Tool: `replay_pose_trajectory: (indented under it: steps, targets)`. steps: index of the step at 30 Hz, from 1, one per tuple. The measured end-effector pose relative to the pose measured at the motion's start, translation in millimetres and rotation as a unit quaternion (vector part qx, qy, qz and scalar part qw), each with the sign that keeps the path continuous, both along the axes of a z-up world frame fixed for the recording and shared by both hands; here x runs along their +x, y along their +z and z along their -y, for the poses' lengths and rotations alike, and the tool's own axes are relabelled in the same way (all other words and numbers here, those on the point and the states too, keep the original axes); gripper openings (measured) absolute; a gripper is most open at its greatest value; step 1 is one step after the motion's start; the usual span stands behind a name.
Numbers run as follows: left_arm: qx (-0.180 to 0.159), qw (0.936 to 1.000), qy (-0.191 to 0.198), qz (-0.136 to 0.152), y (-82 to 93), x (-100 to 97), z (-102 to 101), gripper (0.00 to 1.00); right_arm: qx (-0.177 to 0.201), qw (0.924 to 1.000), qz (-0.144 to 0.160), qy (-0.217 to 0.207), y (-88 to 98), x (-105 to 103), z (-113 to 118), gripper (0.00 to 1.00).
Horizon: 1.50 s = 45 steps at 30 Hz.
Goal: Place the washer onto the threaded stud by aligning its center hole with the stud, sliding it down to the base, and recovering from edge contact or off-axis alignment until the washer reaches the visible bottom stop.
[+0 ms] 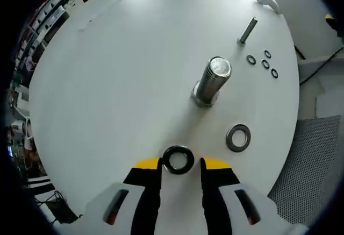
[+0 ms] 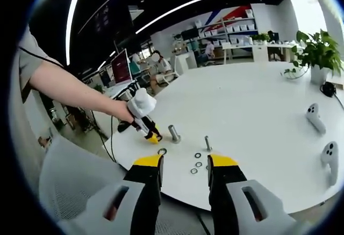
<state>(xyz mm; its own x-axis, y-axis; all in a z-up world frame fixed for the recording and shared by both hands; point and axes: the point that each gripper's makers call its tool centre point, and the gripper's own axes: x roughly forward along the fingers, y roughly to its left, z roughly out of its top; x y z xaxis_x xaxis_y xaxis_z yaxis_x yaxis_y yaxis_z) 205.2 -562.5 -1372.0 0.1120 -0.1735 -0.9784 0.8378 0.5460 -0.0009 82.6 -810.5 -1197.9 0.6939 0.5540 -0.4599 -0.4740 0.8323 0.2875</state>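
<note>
The dark washer lies flat on the white table, right between the left gripper's yellow-tipped jaws. The jaws stand on either side of its rim with thin gaps showing, so the claw looks parted around the ring rather than clamped; I judge it is about to close for the pick-up. The approach from above, along the table, suits a thin flat ring that must be pinched across its width.

The stud stands upright just beyond the washer, head-down on its hex base, thread bare, so nothing is seated yet. A second, silver washer lies beside it. Farther off stand a thinner bolt and 4 small rings, well apart from the work.

In the right gripper view, the right gripper hangs back off the table edge, jaws apart and empty, likely kept clear. From there the left gripper shows in a person's hand, low at the table beside the stud.
</note>
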Motion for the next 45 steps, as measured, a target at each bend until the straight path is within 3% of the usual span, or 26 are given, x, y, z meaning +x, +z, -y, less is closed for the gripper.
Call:
replay_pose_trajectory:
  steps: [11,20,34,45]
  targets:
    - [0.014,0.9999,-0.005,-0.004,-0.9,-0.9,1,0.21,-0.001,1.0000,0.000,0.000,-0.2,0,0,0.35]
    - [0.007,0.9997,0.025,-0.001,0.3,-1.4,-1,0.20,-0.001,1.0000,0.000,-0.002,-0.1,0,1,0.35]
    - [0.006,0.9999,0.010,0.000,1.6,-6.0,-2,0.19,0.003,1.0000,0.003,-0.004,1.1,1,1,0.35]
    - [-0.008,1.0000,-0.003,0.005,14.7,-5.4,6,0.19,0.003,1.0000,0.003,-0.004,1.1,1,1,0.35]
